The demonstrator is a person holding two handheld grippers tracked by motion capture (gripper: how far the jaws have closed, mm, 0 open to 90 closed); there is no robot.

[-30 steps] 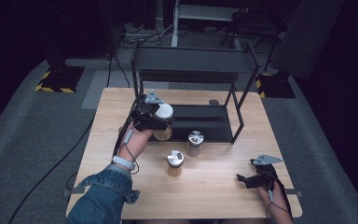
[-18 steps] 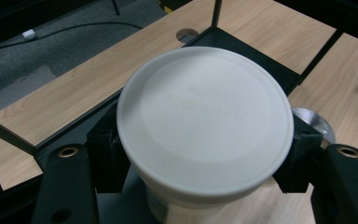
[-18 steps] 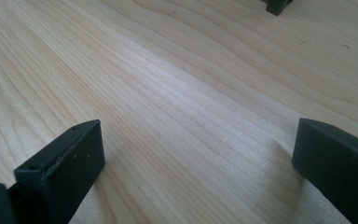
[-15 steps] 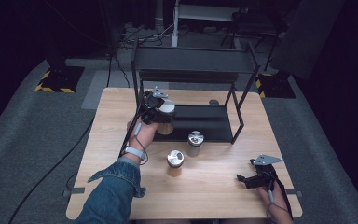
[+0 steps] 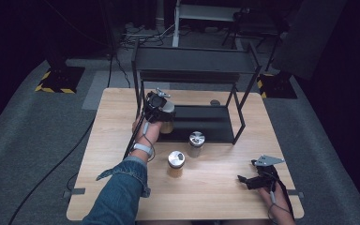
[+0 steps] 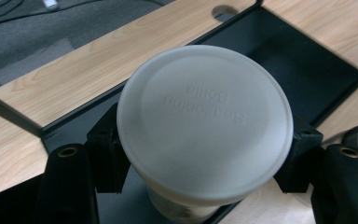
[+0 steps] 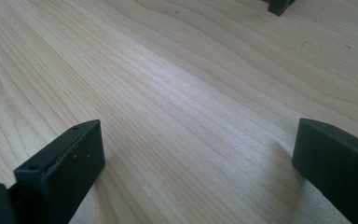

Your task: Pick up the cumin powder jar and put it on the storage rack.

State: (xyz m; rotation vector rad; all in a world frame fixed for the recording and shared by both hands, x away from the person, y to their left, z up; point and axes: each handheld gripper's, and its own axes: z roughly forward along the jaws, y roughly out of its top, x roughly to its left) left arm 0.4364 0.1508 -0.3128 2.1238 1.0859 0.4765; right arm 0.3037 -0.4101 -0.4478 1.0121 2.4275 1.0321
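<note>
A light wooden table (image 5: 122,140) is seen from above, with a black metal two-tier rack (image 5: 192,65) set on its far half. The left gripper (image 5: 157,107) is held at the near left corner of the rack's lower shelf (image 5: 206,123), and a white-lidded seasoning jar with amber contents (image 5: 165,117) is pinched between its jaws. In the left gripper view, the jar's round white lid (image 6: 205,116), embossed with lettering, is clamped on both sides just beneath its rim by the black jaw pads (image 6: 106,149), and the jar is held over the front edge of the dark shelf (image 6: 279,65); whether its base touches the shelf cannot be told. A blue denim sleeve (image 5: 119,192) is worn on the left forearm.

Two more jars are left standing on the table in front of the rack: a silver-capped clear glass jar (image 5: 196,144) just beside the shelf's front edge, and a silver-capped jar with amber contents (image 5: 176,163) nearer the person. They are set close together but apart.

The right gripper (image 5: 249,179) is rested low at the near right of the table, well apart from the jars. In the right gripper view its jaws are spread wide over bare wood (image 7: 191,93), with nothing held between them.
</note>
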